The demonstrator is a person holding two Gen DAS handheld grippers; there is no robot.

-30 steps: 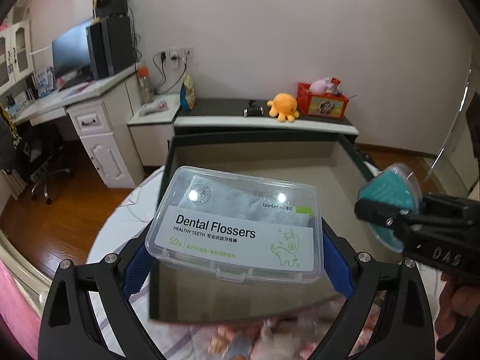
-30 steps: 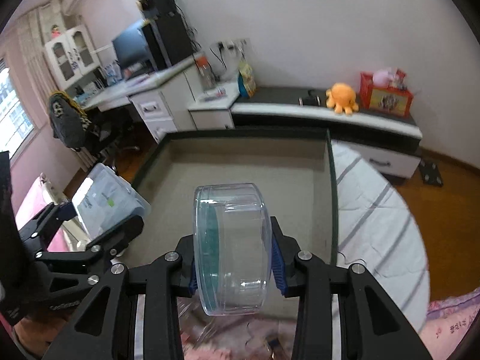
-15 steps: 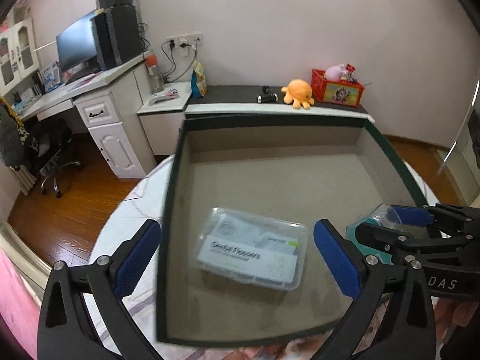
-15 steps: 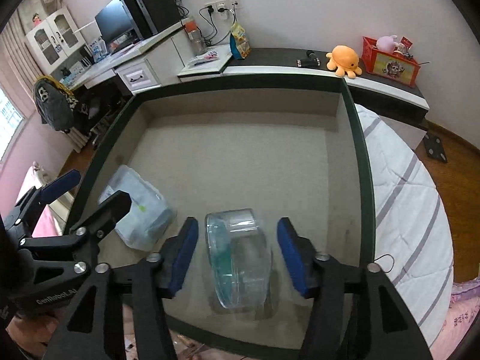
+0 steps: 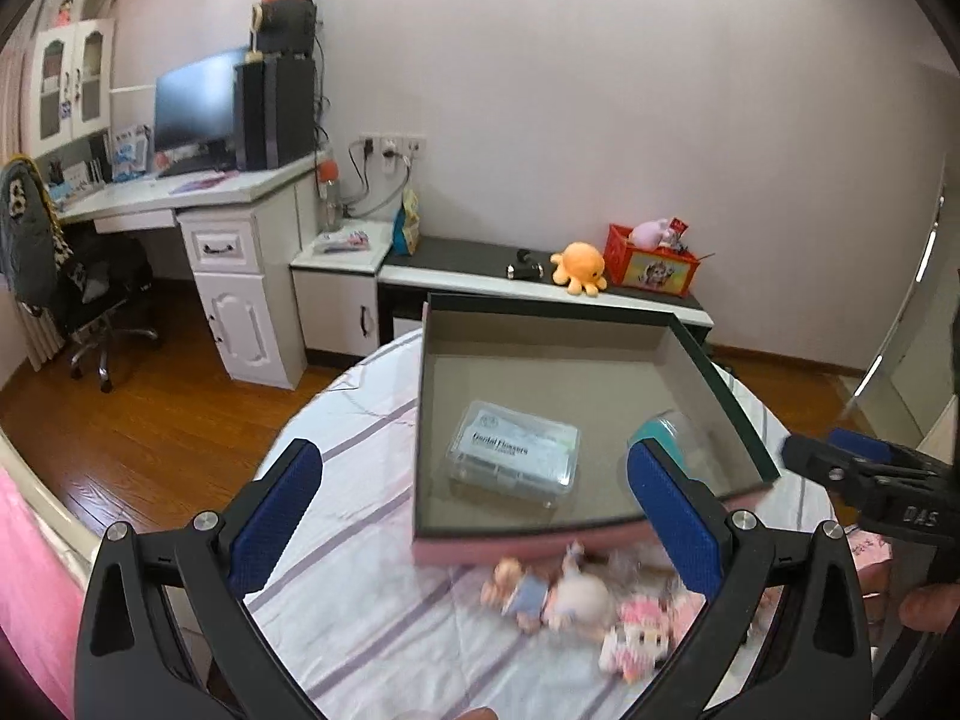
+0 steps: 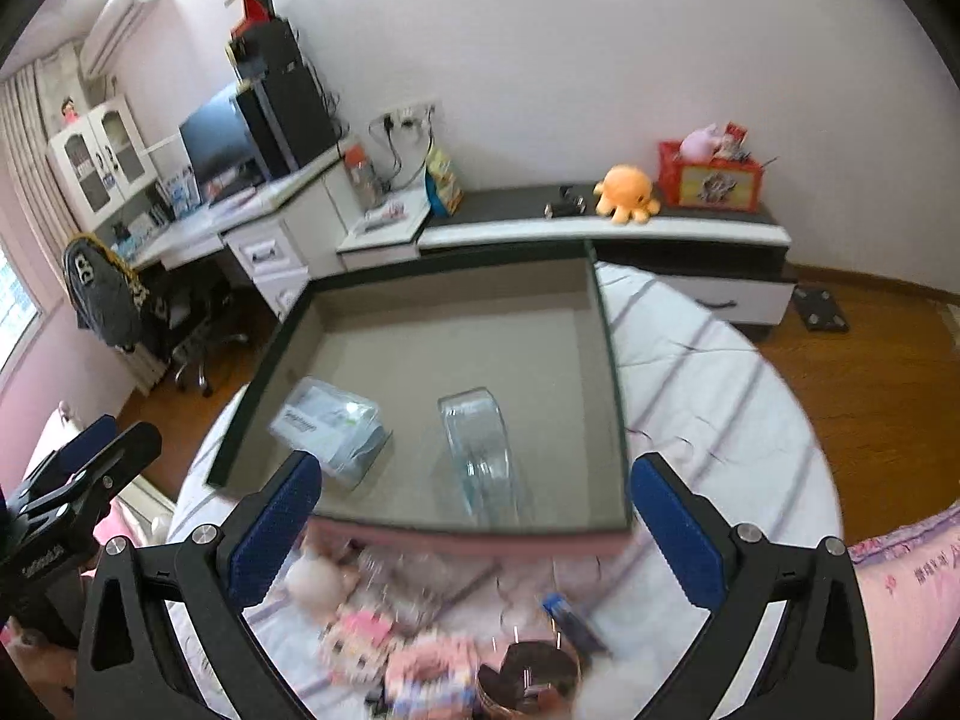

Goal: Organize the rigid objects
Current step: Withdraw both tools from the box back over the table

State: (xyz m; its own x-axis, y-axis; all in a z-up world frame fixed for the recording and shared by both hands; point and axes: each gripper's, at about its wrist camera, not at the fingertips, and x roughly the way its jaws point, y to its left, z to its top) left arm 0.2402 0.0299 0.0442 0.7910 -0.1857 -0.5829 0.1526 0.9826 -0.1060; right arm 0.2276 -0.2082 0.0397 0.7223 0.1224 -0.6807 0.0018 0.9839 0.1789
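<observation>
At the lower centre of both wrist views, small toys [image 5: 564,600] on the bench [image 5: 372,612] are motion-blurred, too smeared to identify. In the left wrist view, the left gripper's blue finger pad [image 5: 672,516] covers part of a teal-lidded clear container [image 5: 663,432]. The flosser box [image 6: 330,426] label is unreadable in the right wrist view. Both gripper bodies are cut off by the bottom edge.

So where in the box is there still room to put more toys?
The box's far half is bare, up to its back wall. The near half is taken: floss case left, round clear container right, a narrow gap between. In front, the dolls crowd the table.
</observation>
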